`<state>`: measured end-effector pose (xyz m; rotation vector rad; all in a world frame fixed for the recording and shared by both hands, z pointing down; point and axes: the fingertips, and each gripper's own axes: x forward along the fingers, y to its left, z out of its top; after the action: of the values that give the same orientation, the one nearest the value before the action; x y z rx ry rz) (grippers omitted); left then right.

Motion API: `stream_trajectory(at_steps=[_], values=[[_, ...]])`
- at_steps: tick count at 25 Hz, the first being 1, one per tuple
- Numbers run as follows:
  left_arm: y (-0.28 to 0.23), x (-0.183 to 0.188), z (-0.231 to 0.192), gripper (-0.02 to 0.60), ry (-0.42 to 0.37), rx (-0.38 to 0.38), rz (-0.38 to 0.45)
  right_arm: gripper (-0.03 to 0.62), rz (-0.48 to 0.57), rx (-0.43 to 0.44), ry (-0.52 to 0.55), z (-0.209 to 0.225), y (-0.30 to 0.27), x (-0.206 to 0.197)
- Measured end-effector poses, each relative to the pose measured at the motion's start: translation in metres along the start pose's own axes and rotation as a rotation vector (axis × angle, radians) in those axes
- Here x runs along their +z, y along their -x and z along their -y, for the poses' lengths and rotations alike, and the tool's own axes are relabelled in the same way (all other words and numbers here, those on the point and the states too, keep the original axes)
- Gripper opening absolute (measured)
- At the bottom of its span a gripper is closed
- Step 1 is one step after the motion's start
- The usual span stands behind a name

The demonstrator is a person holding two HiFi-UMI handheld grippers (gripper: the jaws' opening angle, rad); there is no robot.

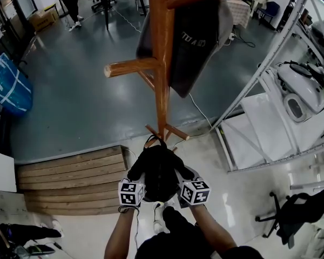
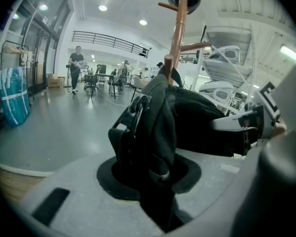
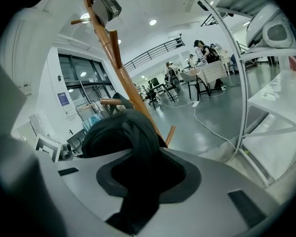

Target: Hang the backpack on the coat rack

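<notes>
Backpack (image 1: pixel 160 169) — in left gripper (image 1: pixel 136 177), right gripper (image 1: pixel 182 175) | coat rack (image 1: pixel 162 74) top cropped (overhead)

Head view: high, looking steeply down onto backpack (image 1: pixel 159 169) and coat rack (image 1: pixel 162 63) just beyond.
Left gripper view: low, very close behind backpack (image 2: pixel 158 122), facing rack (image 2: pixel 176 38).
Right gripper view: likewise close, angled upward.
All three views share backpack and rack.

Both grey hand-held grippers (image 2: pixel 150 174) carry black-and-white marker cubes (image 1: pixel 132 193).
</notes>
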<state>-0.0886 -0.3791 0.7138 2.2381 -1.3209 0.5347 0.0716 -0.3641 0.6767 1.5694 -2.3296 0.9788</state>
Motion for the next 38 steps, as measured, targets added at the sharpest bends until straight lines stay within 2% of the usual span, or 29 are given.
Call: stream_trajectory(at_steps=[20, 30, 38], values=[[-0.035, -0.014, -0.012, 0.109, 0.020, 0.007, -0.053, 0.092, -0.036, -0.036, -0.010, 0.025, -0.031, -0.010], [-0.044, -0.020, -0.021, 0.147, 0.021, 0.057, -0.049, 0.107, -0.036, -0.094, 0.016, 0.037, -0.042, -0.016], [-0.041, -0.024, -0.023, 0.183, 0.041, 0.044, -0.067, 0.121, -0.029, -0.101, 0.025, 0.039, -0.044, -0.015]])
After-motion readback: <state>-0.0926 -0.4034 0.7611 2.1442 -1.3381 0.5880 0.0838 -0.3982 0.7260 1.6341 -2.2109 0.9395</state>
